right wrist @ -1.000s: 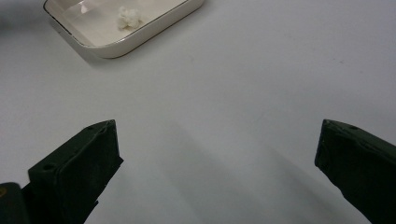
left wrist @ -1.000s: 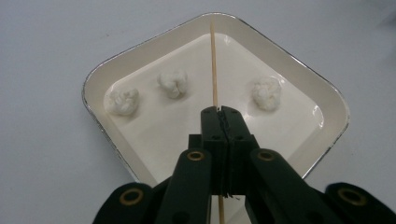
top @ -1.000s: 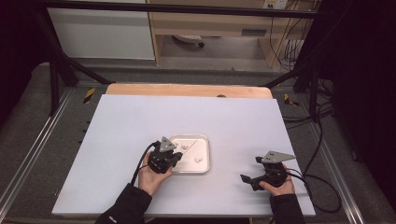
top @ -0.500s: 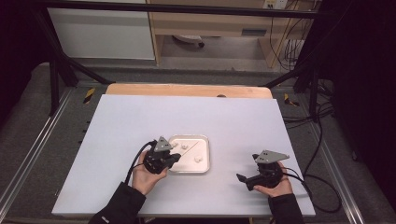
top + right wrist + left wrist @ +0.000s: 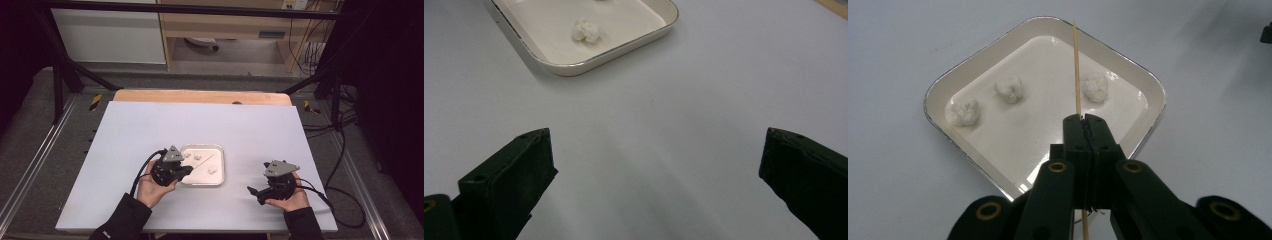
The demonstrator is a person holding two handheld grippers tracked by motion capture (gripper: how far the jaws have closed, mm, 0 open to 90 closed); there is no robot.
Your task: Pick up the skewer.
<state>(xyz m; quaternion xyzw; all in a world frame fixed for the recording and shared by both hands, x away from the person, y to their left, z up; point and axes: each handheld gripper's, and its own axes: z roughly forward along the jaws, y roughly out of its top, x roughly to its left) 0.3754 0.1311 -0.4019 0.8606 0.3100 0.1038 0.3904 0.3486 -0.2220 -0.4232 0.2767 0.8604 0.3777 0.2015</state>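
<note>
A white square tray (image 5: pixel 218 176) with a metal rim lies near the table's front middle and holds three white lumps (image 5: pixel 1009 89). My left gripper (image 5: pixel 187 171) sits at the tray's left edge, shut on a thin wooden skewer (image 5: pixel 1076 70). The skewer's tip reaches over the tray to its far rim and passes just left of one lump (image 5: pixel 1096 87). My right gripper (image 5: pixel 254 189) rests low over the table right of the tray, pointing left. In the right gripper view, my right gripper (image 5: pixel 656 170) is open with nothing between its jaws, and the tray (image 5: pixel 574 67) lies ahead with one lump (image 5: pixel 585 30).
The white table top (image 5: pixel 150 130) stretches wide around the tray. A wooden strip (image 5: pixel 200 96) runs along its far edge. Black cables (image 5: pixel 345 200) trail off the right side, and a metal frame (image 5: pixel 60 85) stands around the table.
The right gripper has slid a little to the left, toward the tray. The left gripper has eased slightly back to the left, still holding the skewer.
</note>
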